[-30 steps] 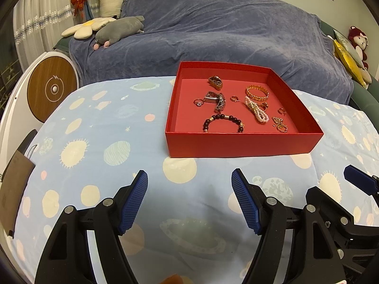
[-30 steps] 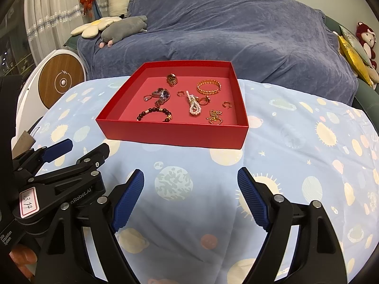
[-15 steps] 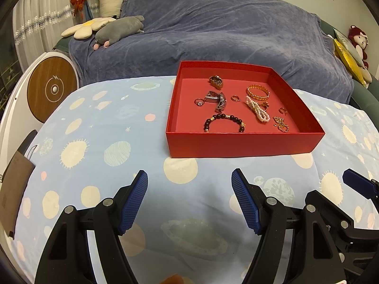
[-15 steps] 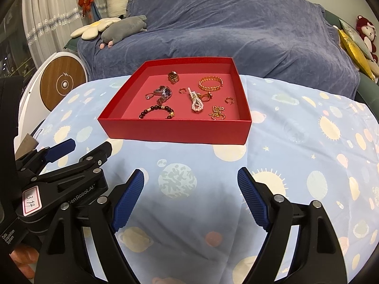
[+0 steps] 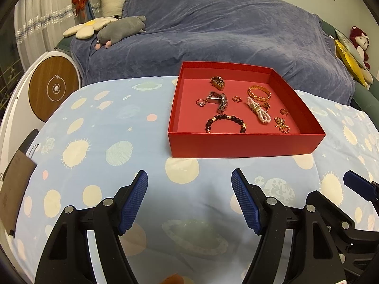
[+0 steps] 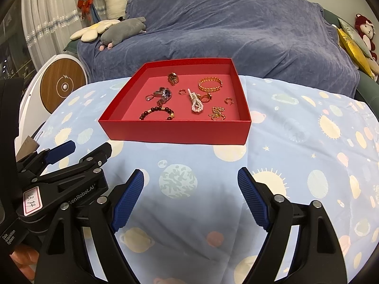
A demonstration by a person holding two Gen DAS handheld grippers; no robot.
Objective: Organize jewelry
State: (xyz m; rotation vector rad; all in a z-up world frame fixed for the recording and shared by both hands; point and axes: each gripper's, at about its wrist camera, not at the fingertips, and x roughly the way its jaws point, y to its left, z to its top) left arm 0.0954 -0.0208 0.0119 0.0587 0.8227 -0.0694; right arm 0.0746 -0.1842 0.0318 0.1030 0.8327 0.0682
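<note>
On the far left of the right wrist view we see a round white device with a wooden face (image 6: pixel 64 86) standing beside the covered surface. Just right of it our left gripper (image 5: pixel 189 197) hangs low above the planet-print cloth (image 5: pixel 99 142), its blue pads spread wide with nothing between them; it stays short of the tray. Ahead and slightly right sits the red tray (image 5: pixel 239 145), resting flat on the cloth, with the jewelry scattered loose on its floor. Working across the tray in the left wrist view: a small ring (image 5: pixel 200 103) near the left wall, a wristwatch (image 5: pixel 219 99) beside it, a dark bead bracelet (image 5: pixel 225 123) close to the front wall, a chunky gold ring (image 5: pixel 218 82) toward the back, a gold bangle (image 5: pixel 259 93), a pearl strand (image 5: pixel 259 112) just below the bangle, and a tangled gold chain (image 5: pixel 281 125) at the front right. None of the pieces touch either tool. Farther right our right gripper (image 6: pixel 190 198) is likewise opened wide and holds nothing, near the tray's front wall. Behind everything lies a sofa under a blue throw (image 6: pixel 236 30), with a red plush toy (image 6: pixel 364 32) at its right end.
</note>
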